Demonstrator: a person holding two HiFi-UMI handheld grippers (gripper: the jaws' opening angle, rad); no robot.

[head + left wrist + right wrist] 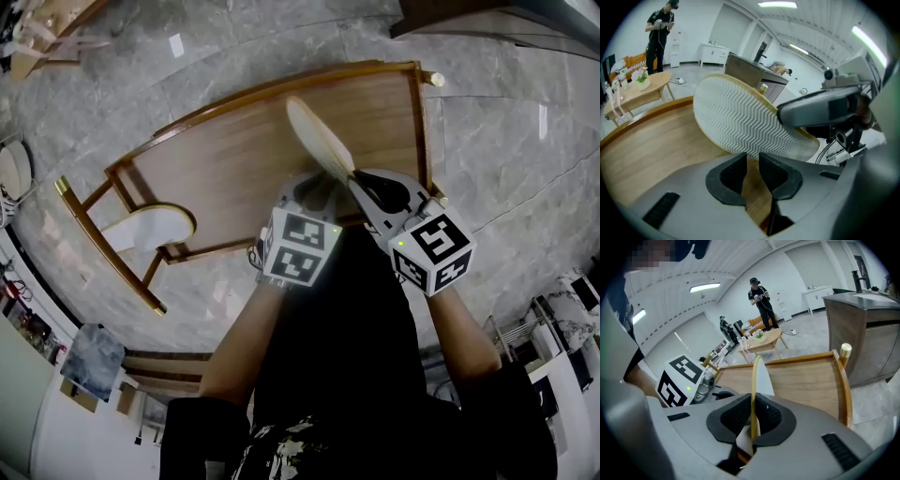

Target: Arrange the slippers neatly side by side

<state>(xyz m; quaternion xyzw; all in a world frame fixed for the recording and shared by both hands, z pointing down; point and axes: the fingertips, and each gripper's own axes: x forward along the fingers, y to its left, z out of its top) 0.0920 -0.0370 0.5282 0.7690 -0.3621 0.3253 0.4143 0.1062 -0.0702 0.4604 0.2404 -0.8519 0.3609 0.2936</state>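
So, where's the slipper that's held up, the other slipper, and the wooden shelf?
Cream, zigzag-soled slipper [740, 122]: left gripper view, middle of its sole.
Second pale, tan-rimmed slipper [150, 225]: head view, its middle.
Brown wooden shelf [216, 178]: head view, bare board.

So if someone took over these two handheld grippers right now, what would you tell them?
Right gripper: shut on one slipper, held on edge above the top of the wooden rack.
Left gripper: jaws slightly apart, nothing between them, close beside the right one.
Second slipper: lies apart, on what looks like a lower level at the rack's left end.
Done: one slipper is in hand.
Left: lay it flat and bring the two together side by side.
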